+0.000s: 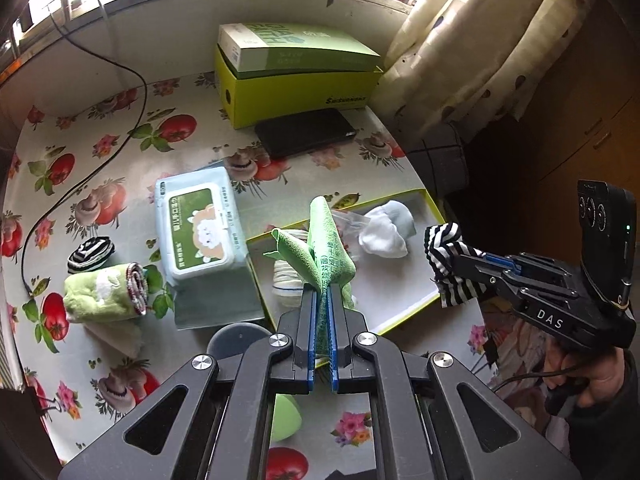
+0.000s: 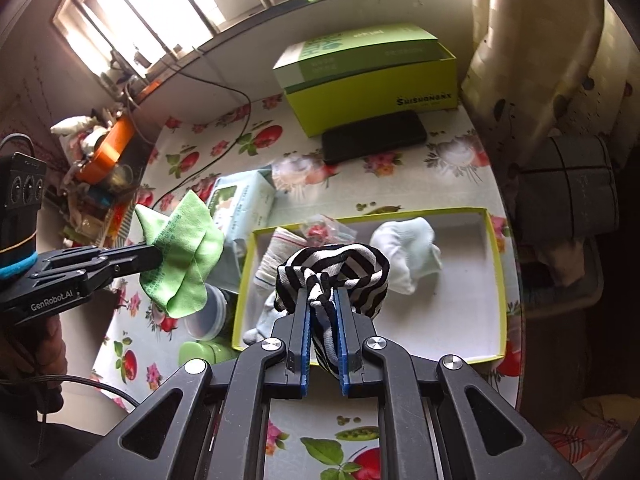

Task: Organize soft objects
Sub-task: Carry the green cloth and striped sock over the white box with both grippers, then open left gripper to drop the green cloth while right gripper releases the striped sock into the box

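Observation:
My left gripper (image 1: 322, 292) is shut on a green cloth (image 1: 326, 246) and holds it above the left edge of the shallow yellow-rimmed tray (image 1: 400, 304); it also shows in the right wrist view (image 2: 160, 258) with the cloth (image 2: 180, 260). My right gripper (image 2: 322, 300) is shut on a black-and-white striped sock (image 2: 340, 268) above the tray (image 2: 496, 280); it shows in the left wrist view (image 1: 456, 258) with the sock (image 1: 446, 256). In the tray lie a white sock (image 1: 386, 226) and a striped cloth bundle (image 1: 286, 280).
On the flowered tablecloth lie a wet-wipes pack (image 1: 198, 224), a rolled green towel (image 1: 104, 294), another striped sock (image 1: 91, 254), a grey folded cloth (image 1: 218, 308), a black case (image 1: 306, 132), a green box (image 1: 296, 76) and a cable (image 1: 92, 172). A curtain (image 1: 480, 40) hangs at right.

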Demonstrator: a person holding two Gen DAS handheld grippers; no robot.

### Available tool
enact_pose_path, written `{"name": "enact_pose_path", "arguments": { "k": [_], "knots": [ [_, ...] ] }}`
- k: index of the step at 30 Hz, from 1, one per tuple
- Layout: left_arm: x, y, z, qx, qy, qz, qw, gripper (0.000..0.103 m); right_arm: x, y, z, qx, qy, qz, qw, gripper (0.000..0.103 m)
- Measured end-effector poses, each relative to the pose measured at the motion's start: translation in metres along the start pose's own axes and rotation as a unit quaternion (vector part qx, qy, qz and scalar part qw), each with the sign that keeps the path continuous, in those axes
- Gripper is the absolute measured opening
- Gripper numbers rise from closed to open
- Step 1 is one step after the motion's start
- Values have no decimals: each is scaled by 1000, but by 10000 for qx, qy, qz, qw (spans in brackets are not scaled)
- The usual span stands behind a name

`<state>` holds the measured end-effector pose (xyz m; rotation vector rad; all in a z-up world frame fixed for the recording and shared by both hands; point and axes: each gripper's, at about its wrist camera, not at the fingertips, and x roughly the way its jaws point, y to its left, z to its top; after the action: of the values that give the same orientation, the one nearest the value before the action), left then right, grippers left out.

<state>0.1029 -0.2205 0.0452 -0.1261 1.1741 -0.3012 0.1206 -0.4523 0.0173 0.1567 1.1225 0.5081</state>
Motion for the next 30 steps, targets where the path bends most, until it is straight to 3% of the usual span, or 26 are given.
{"name": "enact_pose_path", "arguments": {
  "k": [20,30],
  "knots": [
    [96,-56,6,519,976,-472,9927,5,38,-45,-17,445,361,-63,9983,11],
    [130,-49,11,486,1294,-261,9901,5,68,-55,-17,563,672,-72,9961,11]
  ]
}}
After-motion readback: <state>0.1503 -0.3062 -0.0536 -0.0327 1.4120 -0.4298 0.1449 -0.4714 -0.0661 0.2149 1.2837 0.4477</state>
